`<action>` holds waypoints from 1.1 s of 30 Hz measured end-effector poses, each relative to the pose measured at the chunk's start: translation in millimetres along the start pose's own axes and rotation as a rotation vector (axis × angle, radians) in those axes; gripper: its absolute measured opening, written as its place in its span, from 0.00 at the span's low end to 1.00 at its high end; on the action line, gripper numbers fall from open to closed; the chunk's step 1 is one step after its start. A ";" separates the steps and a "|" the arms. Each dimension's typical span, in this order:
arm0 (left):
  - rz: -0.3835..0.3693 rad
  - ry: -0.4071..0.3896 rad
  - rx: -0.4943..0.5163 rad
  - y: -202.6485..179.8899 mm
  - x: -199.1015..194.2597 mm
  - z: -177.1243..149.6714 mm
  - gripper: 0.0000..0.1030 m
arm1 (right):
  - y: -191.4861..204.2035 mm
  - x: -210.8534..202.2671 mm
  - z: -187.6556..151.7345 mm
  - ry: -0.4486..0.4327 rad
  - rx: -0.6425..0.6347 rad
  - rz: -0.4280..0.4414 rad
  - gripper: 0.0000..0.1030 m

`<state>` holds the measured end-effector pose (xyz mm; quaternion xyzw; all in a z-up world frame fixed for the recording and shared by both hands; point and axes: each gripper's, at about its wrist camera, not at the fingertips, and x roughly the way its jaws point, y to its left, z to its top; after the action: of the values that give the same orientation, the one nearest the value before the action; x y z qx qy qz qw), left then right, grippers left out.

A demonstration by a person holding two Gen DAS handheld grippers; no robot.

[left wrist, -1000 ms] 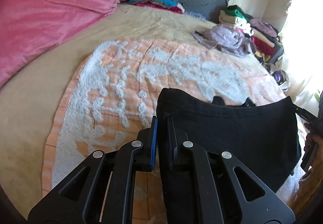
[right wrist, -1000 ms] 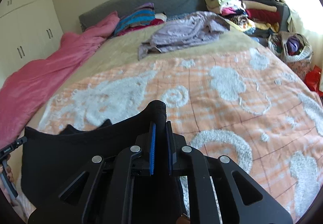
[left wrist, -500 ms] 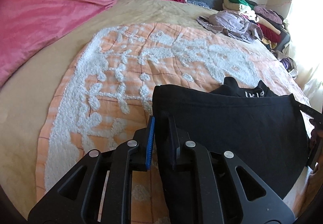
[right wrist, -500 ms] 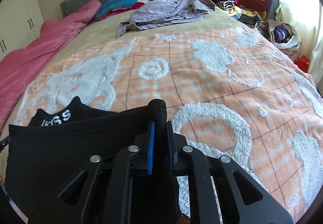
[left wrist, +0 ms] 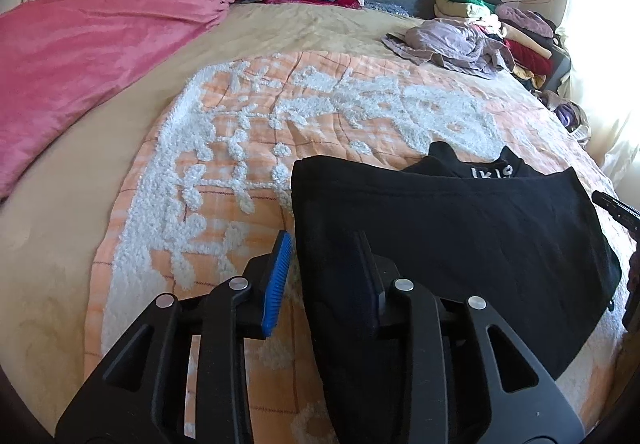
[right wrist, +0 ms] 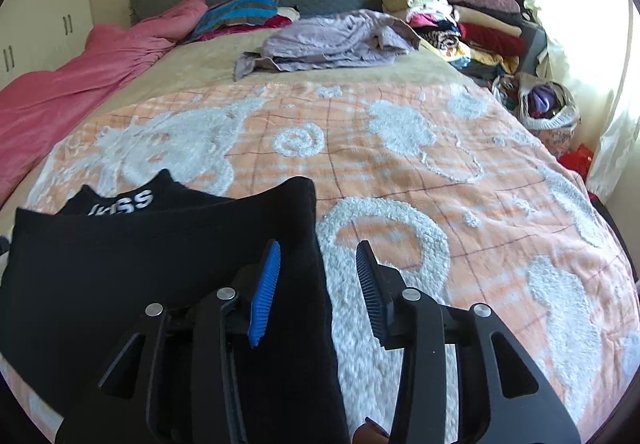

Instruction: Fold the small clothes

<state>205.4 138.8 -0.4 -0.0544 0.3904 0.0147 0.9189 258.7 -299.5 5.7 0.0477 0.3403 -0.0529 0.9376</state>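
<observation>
Left gripper: my jaws, just opening, release the black garment so the fold rests on the bedspread.
Right gripper: likewise just opening, garment edge loose between my jaws.

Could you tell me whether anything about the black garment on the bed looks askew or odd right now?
The black garment lies folded over, but unevenly: the lower layer with white lettering pokes out past the fold's top edge. Otherwise nothing stands out.
</observation>
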 end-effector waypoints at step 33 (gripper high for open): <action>-0.100 0.091 -0.032 -44.1 -36.0 -84.1 0.39 | 29.4 -62.4 -106.5 0.097 -0.015 0.206 0.50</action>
<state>123.3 86.2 -28.6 -0.0892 0.4282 -0.0275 0.8989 147.6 -252.8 -34.0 0.0781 0.3788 0.0488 0.9209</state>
